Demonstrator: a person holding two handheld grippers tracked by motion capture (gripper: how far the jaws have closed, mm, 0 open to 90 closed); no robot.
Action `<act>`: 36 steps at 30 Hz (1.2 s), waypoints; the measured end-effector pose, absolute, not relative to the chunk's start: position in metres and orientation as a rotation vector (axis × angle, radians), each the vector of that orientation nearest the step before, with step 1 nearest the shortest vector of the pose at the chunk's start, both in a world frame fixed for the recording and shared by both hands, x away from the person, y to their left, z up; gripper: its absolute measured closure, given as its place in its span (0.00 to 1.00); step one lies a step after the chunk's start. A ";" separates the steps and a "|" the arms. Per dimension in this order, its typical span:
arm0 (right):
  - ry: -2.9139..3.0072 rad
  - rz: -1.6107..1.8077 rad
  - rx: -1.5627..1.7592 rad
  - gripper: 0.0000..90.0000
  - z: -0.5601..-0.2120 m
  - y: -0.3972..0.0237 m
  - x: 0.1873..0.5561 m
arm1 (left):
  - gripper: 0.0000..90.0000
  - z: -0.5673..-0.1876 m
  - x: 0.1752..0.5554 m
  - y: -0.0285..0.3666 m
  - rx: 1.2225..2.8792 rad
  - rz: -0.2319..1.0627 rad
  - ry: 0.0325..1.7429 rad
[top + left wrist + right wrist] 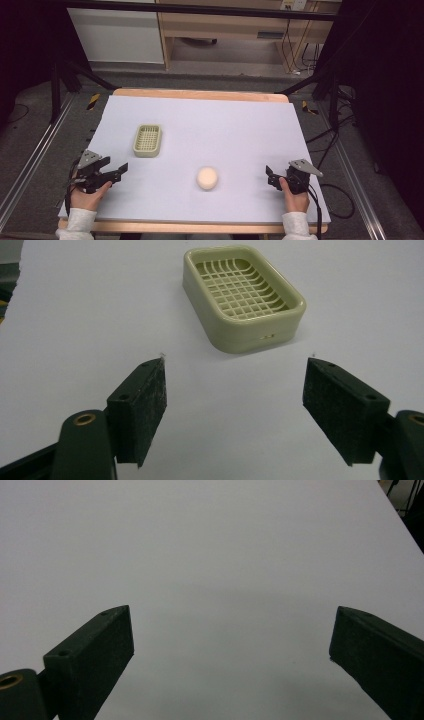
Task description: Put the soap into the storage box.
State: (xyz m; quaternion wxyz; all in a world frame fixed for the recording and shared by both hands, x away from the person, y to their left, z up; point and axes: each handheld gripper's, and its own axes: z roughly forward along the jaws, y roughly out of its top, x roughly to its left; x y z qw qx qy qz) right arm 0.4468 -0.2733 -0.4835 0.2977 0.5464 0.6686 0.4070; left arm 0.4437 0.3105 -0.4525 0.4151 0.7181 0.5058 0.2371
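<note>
A pale green soap dish (147, 140) with a grid floor sits left of centre on the white sheet (235, 125). A round cream bar of soap (207, 178) lies nearer the front, about mid-table. My left gripper (115, 166) rests at the front left, held by a hand, open and empty, pointing toward the dish. In the left gripper view the soap dish (245, 297) lies ahead of the spread jaws of the left gripper (235, 375), well apart from them. My right gripper (270, 177) is at the front right, to the right of the soap. The right gripper (234, 615) stands open over bare sheet.
The sheet covers a wooden table (200, 94) whose edge shows at the back. Metal frame rails (30, 165) run along both sides, and cables (340, 195) lie on the floor at the right. A wooden cabinet (225, 25) stands beyond the table.
</note>
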 end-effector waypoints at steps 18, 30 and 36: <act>1.810 1.018 1.434 0.05 -0.486 -0.269 0.449 | 0.28 -0.440 0.445 0.297 1.832 0.596 1.249; 1.806 1.027 1.447 0.05 -0.485 -0.270 0.449 | 0.27 -0.437 0.446 0.279 1.867 0.575 1.196; 1.803 1.030 1.450 0.05 -0.485 -0.270 0.449 | 0.27 -0.435 0.445 0.271 1.879 0.569 1.171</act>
